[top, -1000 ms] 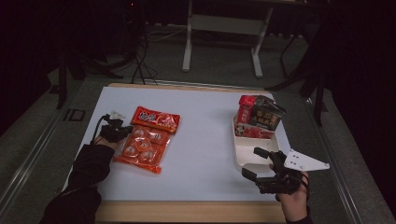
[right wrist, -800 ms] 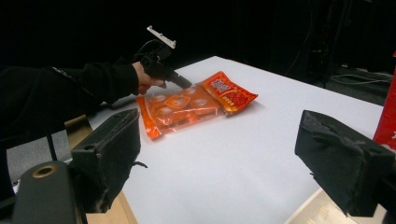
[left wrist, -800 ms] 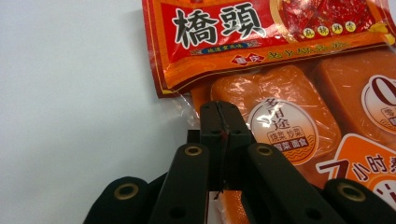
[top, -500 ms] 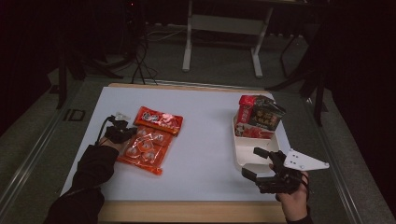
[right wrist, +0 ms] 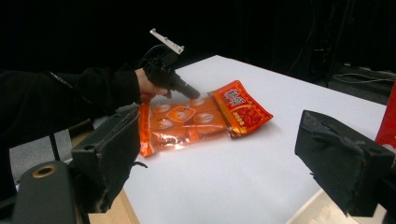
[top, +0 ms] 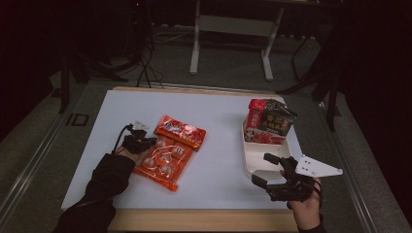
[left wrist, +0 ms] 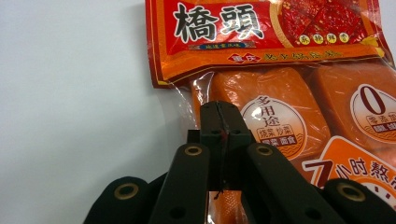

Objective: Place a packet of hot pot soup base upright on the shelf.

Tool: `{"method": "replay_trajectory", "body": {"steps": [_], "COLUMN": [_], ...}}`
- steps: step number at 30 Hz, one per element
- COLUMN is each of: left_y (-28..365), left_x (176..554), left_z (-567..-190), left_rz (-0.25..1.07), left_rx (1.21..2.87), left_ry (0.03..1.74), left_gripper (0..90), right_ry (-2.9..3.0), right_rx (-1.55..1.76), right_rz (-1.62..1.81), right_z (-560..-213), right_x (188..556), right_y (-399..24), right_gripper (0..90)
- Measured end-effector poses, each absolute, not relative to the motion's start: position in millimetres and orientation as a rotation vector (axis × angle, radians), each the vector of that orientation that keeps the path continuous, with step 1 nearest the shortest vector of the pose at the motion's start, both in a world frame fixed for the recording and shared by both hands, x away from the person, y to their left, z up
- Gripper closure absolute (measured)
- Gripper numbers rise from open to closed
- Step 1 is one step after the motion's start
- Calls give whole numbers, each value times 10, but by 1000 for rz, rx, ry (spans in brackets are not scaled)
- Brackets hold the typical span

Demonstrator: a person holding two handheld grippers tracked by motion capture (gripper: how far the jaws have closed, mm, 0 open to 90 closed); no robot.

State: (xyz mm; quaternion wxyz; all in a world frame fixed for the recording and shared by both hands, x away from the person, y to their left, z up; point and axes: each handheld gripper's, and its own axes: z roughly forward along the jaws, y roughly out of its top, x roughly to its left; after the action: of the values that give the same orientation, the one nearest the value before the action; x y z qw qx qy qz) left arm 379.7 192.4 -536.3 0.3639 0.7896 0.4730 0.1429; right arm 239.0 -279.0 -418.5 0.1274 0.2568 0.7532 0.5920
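An orange and red snack bag (top: 167, 155) lies flat on the white table, left of centre. My left gripper (top: 148, 141) sits at the bag's left edge, its jaws pressed together on the clear wrapper. The left gripper view has the shut jaws (left wrist: 219, 126) over the orange bag (left wrist: 280, 121). Near the front right, my right gripper (top: 261, 168) stands open with nothing between its pads, just in front of a white tray (top: 255, 162). From the right gripper view (right wrist: 219, 163), the bag (right wrist: 196, 116) and the left gripper (right wrist: 189, 92) lie across the table.
The white tray holds a red packet (top: 255, 114) and a dark packet (top: 278, 119) standing upright at its far end. A wooden strip (top: 204, 219) runs along the table's front edge. Dark floor, cables and a metal stand lie beyond the table.
My left gripper has slid to the right, and the orange bag has moved with it toward the table's middle. The right gripper has stayed where it was.
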Motion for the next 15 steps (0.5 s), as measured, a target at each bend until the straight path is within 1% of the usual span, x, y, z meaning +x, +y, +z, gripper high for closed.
{"method": "replay_trajectory", "body": {"steps": [9,15], "left_y": [1629,1575], "left_x": [3662,3637], "left_z": [-5357,-5343], "left_rz": [306,310], "left_rx": [2046,2075], "left_ry": [1151,1121], "left_gripper": [899,898], "right_ry": [2197,2201], "right_rx": [744,746], "right_rz": [1718,1718], "right_z": [-4180,-4188], "right_x": [2388,2395], "right_y": [-2783,-2776], "right_gripper": [141,141]}}
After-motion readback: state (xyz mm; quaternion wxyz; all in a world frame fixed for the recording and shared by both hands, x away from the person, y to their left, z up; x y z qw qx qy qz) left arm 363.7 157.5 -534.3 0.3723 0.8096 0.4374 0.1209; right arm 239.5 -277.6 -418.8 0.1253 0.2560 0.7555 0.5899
